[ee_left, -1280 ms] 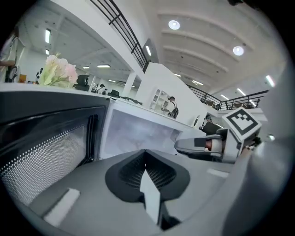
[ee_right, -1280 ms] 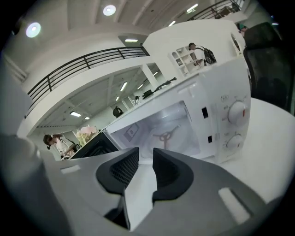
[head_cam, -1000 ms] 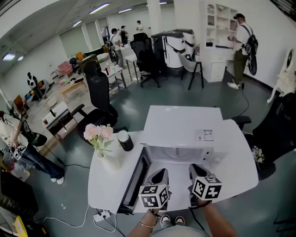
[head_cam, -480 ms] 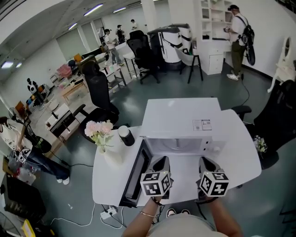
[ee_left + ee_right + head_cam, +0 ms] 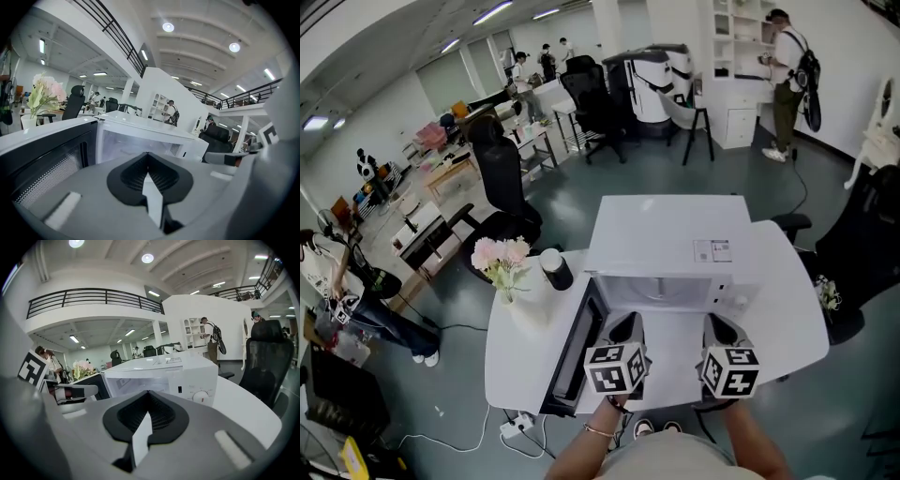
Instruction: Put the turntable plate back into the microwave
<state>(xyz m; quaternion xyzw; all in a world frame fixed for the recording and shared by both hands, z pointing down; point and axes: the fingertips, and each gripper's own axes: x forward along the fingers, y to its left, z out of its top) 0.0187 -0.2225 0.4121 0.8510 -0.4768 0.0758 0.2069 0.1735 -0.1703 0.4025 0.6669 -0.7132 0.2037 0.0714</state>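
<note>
- The left gripper (image 5: pixel 625 330) and right gripper (image 5: pixel 719 328) sit farther back from the microwave (image 5: pixel 675 234) than a second ago.
- The right jaws have just closed on nothing, and the left is shut and empty too.
- The plate (image 5: pixel 659 292) seems to lie inside, so placing looks done. The door (image 5: pixel 577 352) is open.
- Only the head view hints at the plate, and only the right gripper view shows the dial (image 5: pixel 201 396).

White microwave (image 5: pixel 667 234), seemingly pink flowers (image 5: pixel 500 253)
</note>
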